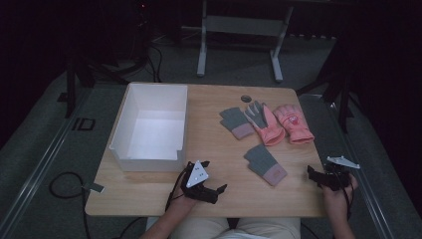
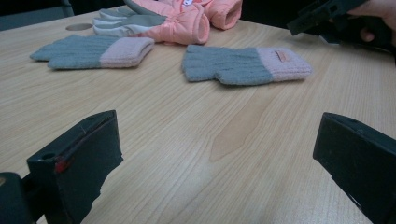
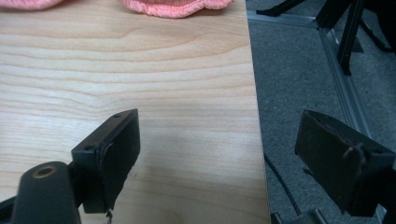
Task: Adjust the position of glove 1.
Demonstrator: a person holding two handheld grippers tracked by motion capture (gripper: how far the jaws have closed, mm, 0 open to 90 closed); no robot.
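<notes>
Two grey knit gloves with pink cuffs lie on the wooden table [image 1: 219, 149], one at mid-right [image 1: 265, 164] and one farther back [image 1: 236, 122]. Beside the far one lie two pink padded gloves, one palm-up with grey fingers [image 1: 264, 124] and one with a red patch [image 1: 293, 123]. My left gripper [image 1: 219, 191] rests near the front edge, open and empty, its jaws facing the nearer knit glove [image 2: 245, 65]. My right gripper [image 1: 314, 175] is open and empty at the table's right edge. In the right gripper view its jaws [image 3: 217, 144] straddle that edge, a pink cuff [image 3: 175, 7] ahead.
An open white box [image 1: 149, 127] with a notched front wall stands on the table's left half. A small dark disc [image 1: 246, 98] sits near the far edge. Grey carpet, cables [image 1: 64, 186] and metal frame legs [image 1: 201, 50] surround the table.
</notes>
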